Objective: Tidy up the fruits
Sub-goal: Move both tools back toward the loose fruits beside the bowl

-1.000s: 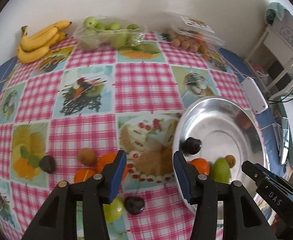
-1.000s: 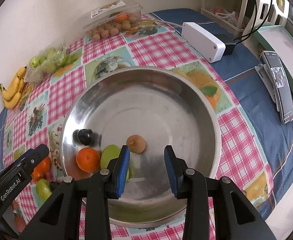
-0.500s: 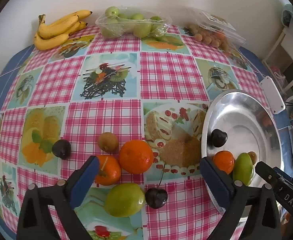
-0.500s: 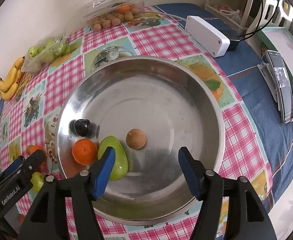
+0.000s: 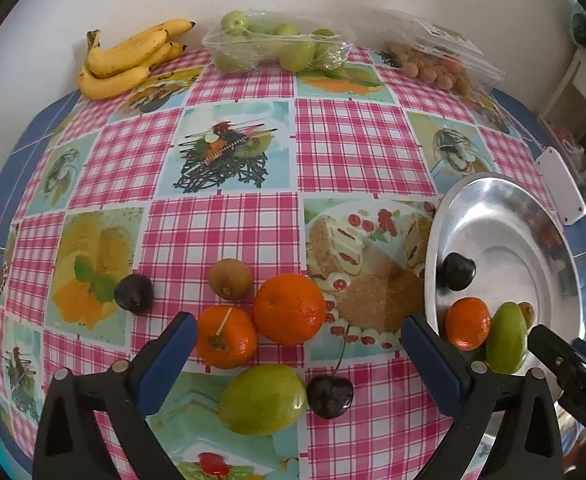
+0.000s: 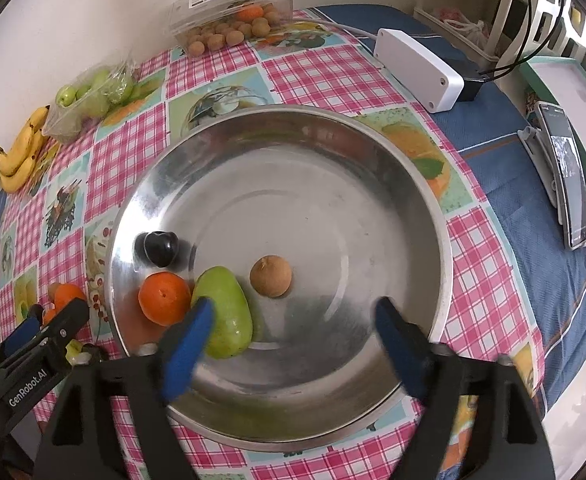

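A steel bowl (image 6: pixel 373 152) holds a dark plum (image 6: pixel 160 248), an orange (image 6: pixel 164 298), a green mango (image 6: pixel 225 317) and a small brown fruit (image 6: pixel 271 276). The bowl also shows in the left wrist view (image 5: pixel 505 216). My right gripper (image 6: pixel 293 340) is open and empty above the bowl's near side. My left gripper (image 5: pixel 297 348) is open and empty over loose fruit on the checked cloth: a large orange (image 5: pixel 289 308), a small orange (image 5: pixel 226 337), a green fruit (image 5: pixel 262 398), a cherry (image 5: pixel 329 396), a kiwi (image 5: pixel 230 279) and a dark plum (image 5: pixel 134 293).
Bananas (image 5: pixel 125 60), a bag of green fruit (image 5: pixel 277 46) and a clear box of small brown fruit (image 5: pixel 441 64) line the back wall. A white power box (image 6: pixel 419 68) and a phone (image 6: pixel 569 184) lie right of the bowl.
Both grippers have opened wide. The left gripper has pulled back and shifted left, bringing the loose fruit into full view. The right gripper has drawn back slightly.
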